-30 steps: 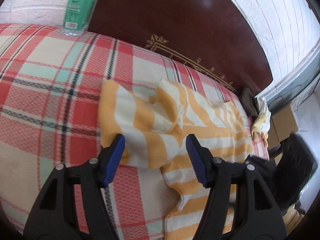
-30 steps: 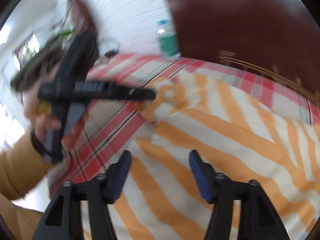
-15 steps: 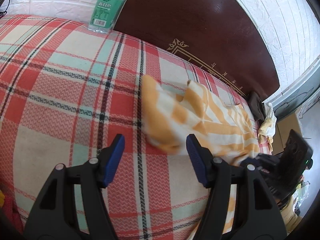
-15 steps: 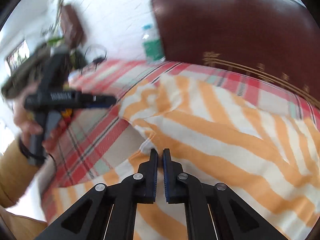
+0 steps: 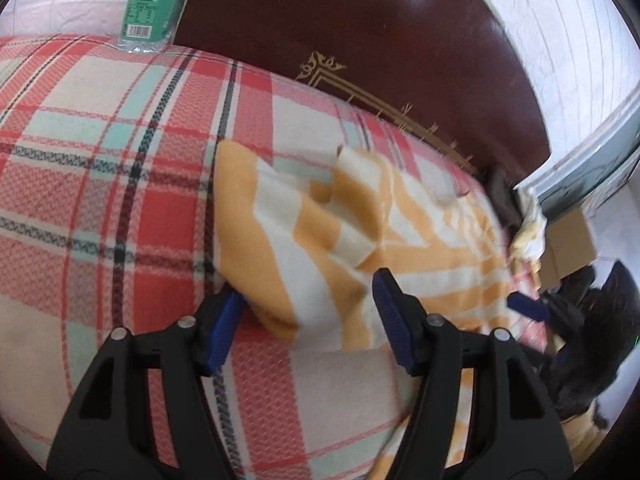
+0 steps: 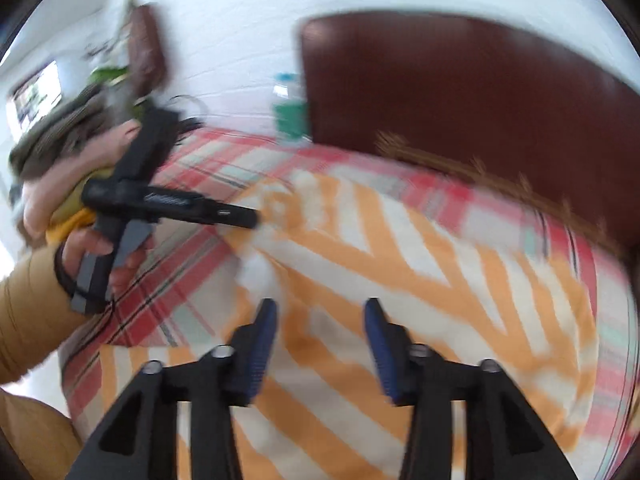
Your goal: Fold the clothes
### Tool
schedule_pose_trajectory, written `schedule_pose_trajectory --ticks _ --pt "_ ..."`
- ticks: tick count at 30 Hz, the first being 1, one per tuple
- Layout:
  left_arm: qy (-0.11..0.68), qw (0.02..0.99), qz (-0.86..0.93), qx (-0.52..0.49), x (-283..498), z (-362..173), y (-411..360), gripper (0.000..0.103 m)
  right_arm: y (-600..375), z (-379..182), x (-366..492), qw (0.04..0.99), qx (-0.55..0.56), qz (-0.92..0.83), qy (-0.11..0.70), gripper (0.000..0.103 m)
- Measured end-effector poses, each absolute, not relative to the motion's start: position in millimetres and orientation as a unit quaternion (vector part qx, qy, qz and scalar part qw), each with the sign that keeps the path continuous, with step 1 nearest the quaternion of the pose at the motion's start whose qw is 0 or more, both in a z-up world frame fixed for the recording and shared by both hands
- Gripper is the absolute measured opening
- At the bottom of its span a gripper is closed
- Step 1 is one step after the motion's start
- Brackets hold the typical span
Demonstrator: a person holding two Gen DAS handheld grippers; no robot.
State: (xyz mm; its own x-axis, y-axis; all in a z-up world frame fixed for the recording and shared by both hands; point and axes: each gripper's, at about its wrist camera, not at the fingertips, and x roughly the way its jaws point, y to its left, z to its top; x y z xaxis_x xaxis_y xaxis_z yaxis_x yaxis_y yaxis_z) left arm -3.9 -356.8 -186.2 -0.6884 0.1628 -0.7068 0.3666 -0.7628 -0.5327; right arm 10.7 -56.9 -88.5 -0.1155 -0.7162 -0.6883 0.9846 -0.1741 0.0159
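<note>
An orange-and-white striped garment (image 5: 360,248) lies spread on the plaid bed cover (image 5: 80,160). My left gripper (image 5: 308,324) is open, and the garment's near left corner lies between its blue pads (image 5: 394,320) without being pinched. In the right wrist view a hand holds this left gripper (image 6: 252,216) at the garment's left edge. My right gripper (image 6: 320,348) hovers over the striped garment (image 6: 400,280). Its jaws are opening and nothing is pinched between them. That view is blurred. The right gripper (image 5: 524,306) also shows at the garment's far right edge.
A water bottle with a green label (image 5: 150,4) stands at the bed's head beside the dark brown headboard (image 5: 360,40). A cardboard box (image 5: 568,240) and a crumpled cloth (image 5: 528,232) sit past the bed's right side. A tan sleeve (image 6: 32,308) fills the lower left.
The left gripper drew back from the garment, then returned so the corner lies between its fingers again. The right gripper shut half a second ago and now stands partly open, shifted over the cloth.
</note>
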Motion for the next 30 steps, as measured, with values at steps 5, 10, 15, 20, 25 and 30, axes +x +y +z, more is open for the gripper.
schedule_pose_trajectory --ticks 5,10,15,20,25,30 --pt "0.367 0.046 -0.852 0.371 6.2 -174.4 -370.8 0.065 -125.7 -106.4 65.7 0.623 0.213 -0.67 0.344 0.062" --pt "0.374 0.074 -0.847 0.37 22.0 -177.1 -384.6 0.067 -186.9 -142.4 77.0 0.595 0.206 -0.654 0.42 0.054" --pt "0.386 0.089 -0.844 0.362 38.2 -181.7 -392.5 0.067 -209.3 -145.6 41.1 0.581 0.27 -0.663 0.388 0.009" --pt "0.371 0.072 -0.853 0.36 38.1 -177.1 -383.4 0.067 -154.0 -91.4 -45.0 0.625 0.379 -0.674 0.11 0.008" --pt "0.313 0.03 -0.868 0.384 8.7 -172.4 -343.2 0.067 -71.6 -84.7 -121.3 0.584 0.438 -0.678 -0.091 0.008" --pt "0.229 -0.011 -0.878 0.42 -34.4 -174.0 -284.6 0.067 -11.3 -106.8 -150.6 0.521 0.466 -0.7 -0.145 0.008"
